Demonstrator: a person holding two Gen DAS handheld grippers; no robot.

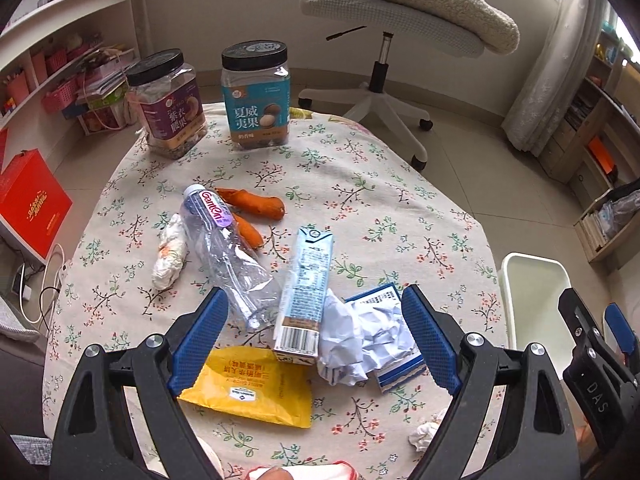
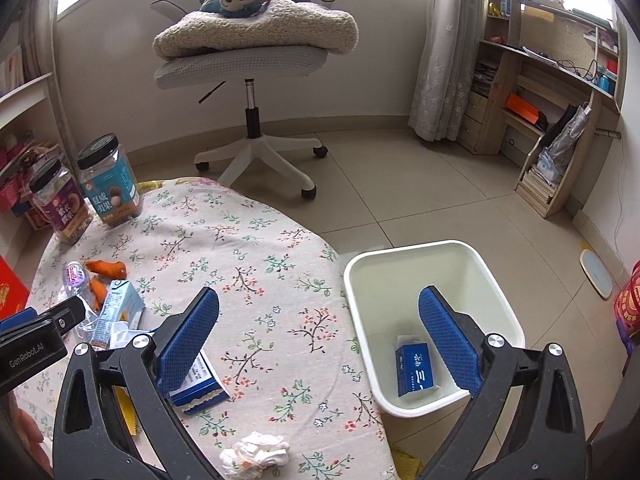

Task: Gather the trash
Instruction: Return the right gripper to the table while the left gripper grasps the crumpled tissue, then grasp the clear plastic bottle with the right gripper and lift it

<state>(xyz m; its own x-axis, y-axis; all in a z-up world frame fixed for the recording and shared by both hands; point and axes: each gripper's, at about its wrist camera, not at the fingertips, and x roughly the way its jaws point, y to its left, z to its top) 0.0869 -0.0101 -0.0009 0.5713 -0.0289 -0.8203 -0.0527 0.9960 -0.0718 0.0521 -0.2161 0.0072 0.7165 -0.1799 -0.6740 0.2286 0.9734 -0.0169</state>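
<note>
My left gripper (image 1: 314, 322) is open and empty above the trash on the floral table: a milk carton (image 1: 306, 288), a crushed clear bottle (image 1: 224, 248), crumpled white paper (image 1: 360, 340) on a blue box (image 1: 400, 372), a yellow wrapper (image 1: 252, 388), a tissue wad (image 1: 170, 252) and carrot pieces (image 1: 252, 202). My right gripper (image 2: 320, 336) is open and empty over the table edge and the white bin (image 2: 424, 276), which holds a blue carton (image 2: 414, 368). Another tissue wad (image 2: 256, 454) lies near the front edge.
Two snack jars (image 1: 256, 96) (image 1: 168, 104) stand at the table's far side. A swivel chair (image 2: 252, 64) with a blanket and plush toy stands beyond. Shelves (image 2: 560, 92) line the right wall. A red box (image 1: 30, 204) sits at the left.
</note>
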